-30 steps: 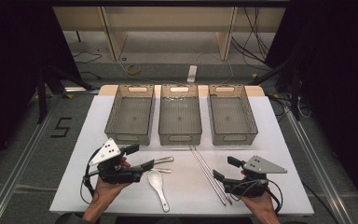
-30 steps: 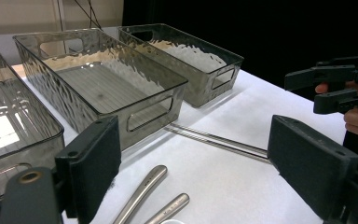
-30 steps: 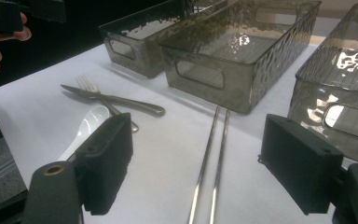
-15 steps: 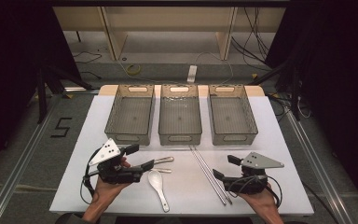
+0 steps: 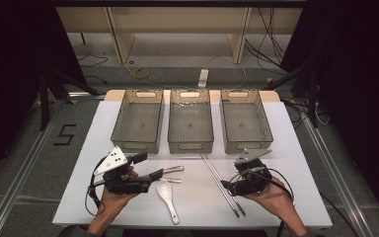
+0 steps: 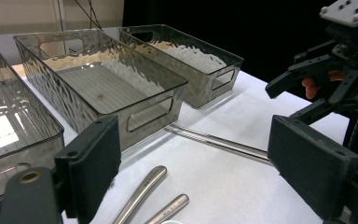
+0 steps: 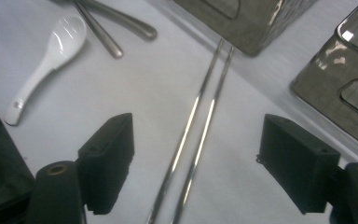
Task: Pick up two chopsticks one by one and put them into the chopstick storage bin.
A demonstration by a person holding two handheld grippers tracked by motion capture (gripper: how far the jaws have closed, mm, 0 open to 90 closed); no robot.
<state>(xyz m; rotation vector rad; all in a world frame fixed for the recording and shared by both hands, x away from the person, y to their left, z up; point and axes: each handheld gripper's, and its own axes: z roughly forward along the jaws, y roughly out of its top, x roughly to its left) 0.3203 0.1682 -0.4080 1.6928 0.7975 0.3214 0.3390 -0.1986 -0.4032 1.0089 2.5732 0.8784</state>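
A pair of metal chopsticks (image 5: 217, 177) lies side by side on the white table, running from the middle bin toward the front edge. My right gripper (image 5: 229, 183) hovers just right of them with its jaws pointing left. In the right gripper view the chopsticks (image 7: 200, 116) pass under the gap of the right gripper (image 7: 200, 158). Its jaws have just been closing a little, stand wide, and touch nothing. My left gripper (image 5: 149, 166) stays open at the front left, beside two metal utensil handles (image 5: 173, 169) and a white spoon (image 5: 165, 192).
Three empty clear grey bins stand in a row at the back: left bin (image 5: 137, 146), middle bin (image 5: 191, 146), right bin (image 5: 246, 145). The left gripper view shows the metal handles (image 6: 142, 191), the chopsticks (image 6: 214, 140) and the other gripper (image 6: 307, 84) beyond.
My right gripper has moved left and slightly up, from the table's front right to over the chopsticks. The left gripper has stayed where it was.
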